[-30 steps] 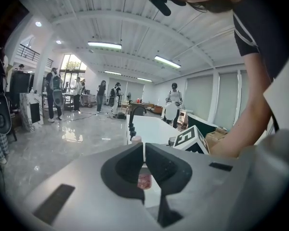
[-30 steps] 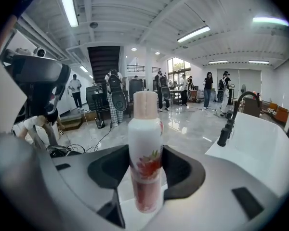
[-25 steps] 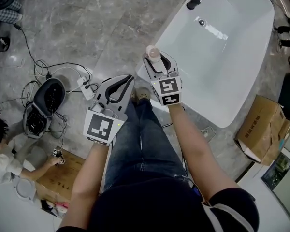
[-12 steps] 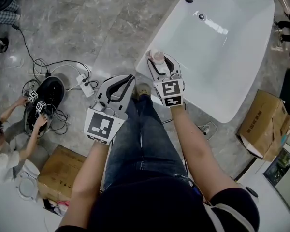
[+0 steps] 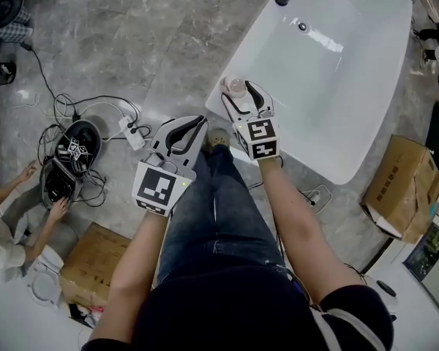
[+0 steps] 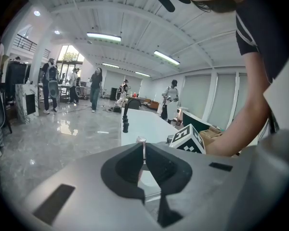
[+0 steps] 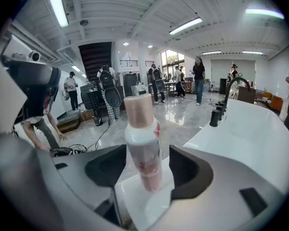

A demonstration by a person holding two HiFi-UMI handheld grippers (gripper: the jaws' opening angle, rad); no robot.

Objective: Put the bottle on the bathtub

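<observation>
Bottle [image 5: 235, 86] stands upright on the near corner of the bathtub [image 5: 329, 108] rim in the head view, with the right gripper [image 5: 238, 92] spread around it. The tub looks dry and bare apart from its drain [image 5: 302, 27].

In the left gripper view, the left gripper [image 6: 144, 159] is pressed together on nothing.

The right gripper view shows smooth white plastic and a pink cap. It is probably light, slippery and easily tipped, so mid-body is the best place to hold it. Its contents are hidden.

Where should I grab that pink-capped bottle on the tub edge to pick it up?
Probably the bottle by its white body, below the pink cap, pinched from two opposite sides, approaching level: it stands upright on the bathtub rim, round and slim.
</observation>
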